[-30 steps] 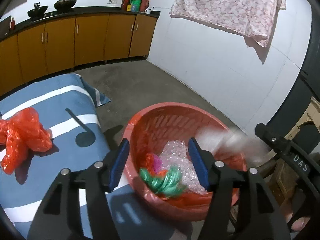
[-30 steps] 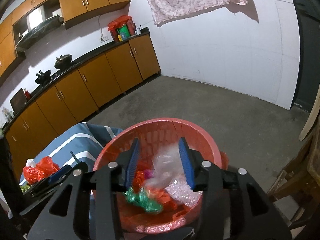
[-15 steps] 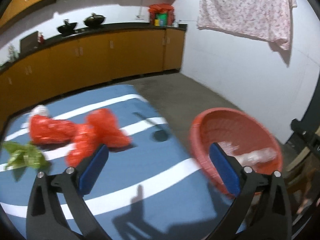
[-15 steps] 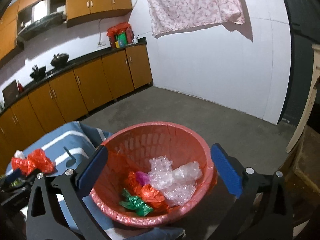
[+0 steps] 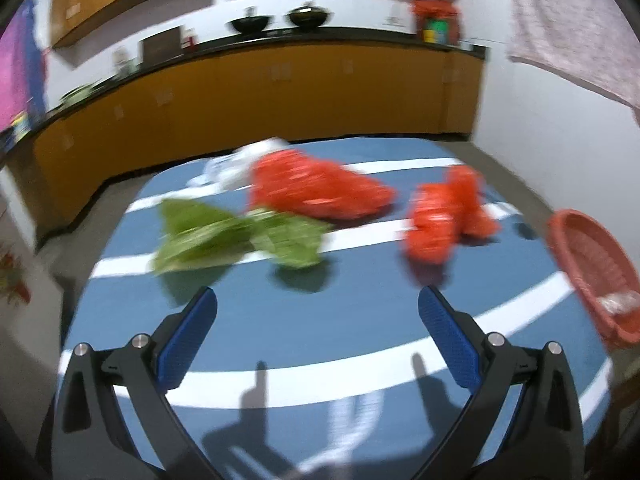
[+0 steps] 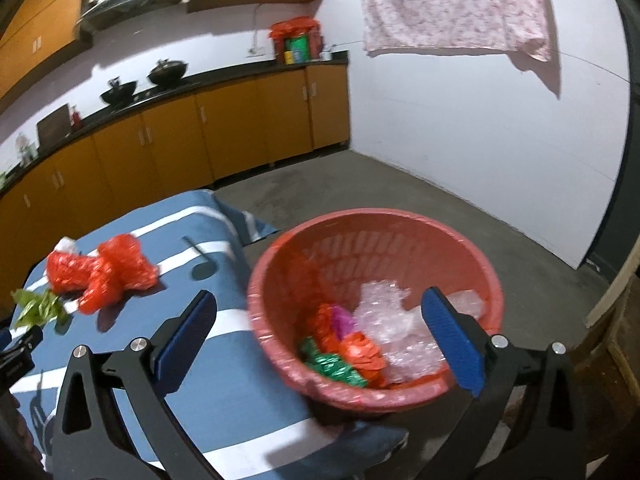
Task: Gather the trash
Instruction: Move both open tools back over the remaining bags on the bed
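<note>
A red plastic basket [image 6: 452, 240] stands at the right end of the blue striped table; it holds clear bubble wrap [image 6: 400, 320], red and green wrappers. It shows at the right edge in the left wrist view [image 5: 592, 256]. On the table lie two crumpled red bags [image 5: 320, 192] [image 5: 444, 216], green leaves [image 5: 240, 236] and a white scrap [image 5: 240, 160]. My left gripper [image 5: 318, 320] is open and empty, above the table short of the leaves. My right gripper [image 6: 320, 316] is open and empty over the basket's near rim.
The blue cloth with white stripes [image 5: 320, 320] covers the table. Orange kitchen cabinets [image 6: 200, 140] with a dark counter and pots run along the back wall. A pink cloth [image 6: 452, 4] hangs on the white wall. Grey concrete floor [image 6: 400, 192] lies beyond the basket.
My left gripper swung left from the basket to face the trash on the table and opened wide. My right gripper opened and dropped the clear plastic into the basket.
</note>
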Action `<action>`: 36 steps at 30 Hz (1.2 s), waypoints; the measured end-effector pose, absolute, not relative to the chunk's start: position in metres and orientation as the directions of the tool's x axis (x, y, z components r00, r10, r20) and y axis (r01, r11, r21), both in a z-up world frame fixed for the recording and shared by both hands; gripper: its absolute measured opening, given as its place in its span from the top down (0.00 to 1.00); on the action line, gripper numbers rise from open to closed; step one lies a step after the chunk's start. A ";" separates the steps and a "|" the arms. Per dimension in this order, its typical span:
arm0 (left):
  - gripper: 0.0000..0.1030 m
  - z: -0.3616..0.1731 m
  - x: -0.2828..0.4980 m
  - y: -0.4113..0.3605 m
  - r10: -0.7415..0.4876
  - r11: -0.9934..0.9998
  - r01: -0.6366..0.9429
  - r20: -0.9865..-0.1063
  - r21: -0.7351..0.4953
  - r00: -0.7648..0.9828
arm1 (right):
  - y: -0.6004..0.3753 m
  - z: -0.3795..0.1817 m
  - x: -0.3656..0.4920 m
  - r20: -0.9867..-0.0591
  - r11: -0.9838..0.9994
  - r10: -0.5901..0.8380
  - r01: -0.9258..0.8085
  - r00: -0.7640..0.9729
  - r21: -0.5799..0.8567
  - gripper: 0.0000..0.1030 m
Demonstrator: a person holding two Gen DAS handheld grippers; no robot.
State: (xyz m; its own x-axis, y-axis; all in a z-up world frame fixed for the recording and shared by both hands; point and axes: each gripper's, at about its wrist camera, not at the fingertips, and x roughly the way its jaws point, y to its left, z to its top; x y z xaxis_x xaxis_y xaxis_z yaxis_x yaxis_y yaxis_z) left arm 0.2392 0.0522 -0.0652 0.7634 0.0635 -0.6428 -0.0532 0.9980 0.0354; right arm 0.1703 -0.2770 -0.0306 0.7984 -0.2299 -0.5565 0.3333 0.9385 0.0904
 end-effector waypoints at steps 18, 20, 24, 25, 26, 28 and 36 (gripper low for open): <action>0.04 -0.074 0.217 0.174 0.247 0.955 -0.297 -0.629 0.028 0.737 | -0.182 -0.040 0.213 -0.620 0.979 -0.050 0.162 0.783 0.125 0.02; 0.04 -0.074 0.216 0.181 0.254 0.952 -0.304 -0.625 0.029 0.738 | -0.167 -0.041 0.223 -0.624 0.981 -0.026 0.139 0.781 0.133 0.02; 0.04 -0.076 0.217 0.195 0.265 0.946 -0.324 -0.628 0.021 0.732 | -0.140 -0.044 0.251 -0.639 0.980 0.026 0.105 0.769 0.167 0.02; 0.04 -0.076 0.218 0.200 0.263 0.944 -0.331 -0.633 0.012 0.728 | -0.132 -0.046 0.260 -0.644 0.980 0.031 0.104 0.764 0.170 0.02; 0.04 -0.077 0.218 0.203 0.261 0.942 -0.336 -0.637 0.003 0.726 | -0.125 -0.047 0.269 -0.650 0.979 0.035 0.103 0.760 0.173 0.02; 0.04 -0.077 0.219 0.211 0.263 0.936 -0.351 -0.639 -0.012 0.723 | -0.115 -0.050 0.282 -0.656 0.978 0.041 0.104 0.754 0.181 0.06; 0.04 -0.072 0.223 0.230 0.267 0.926 -0.374 -0.621 -0.045 0.737 | -0.080 -0.069 0.333 -0.708 0.987 -0.017 0.124 0.706 0.100 0.24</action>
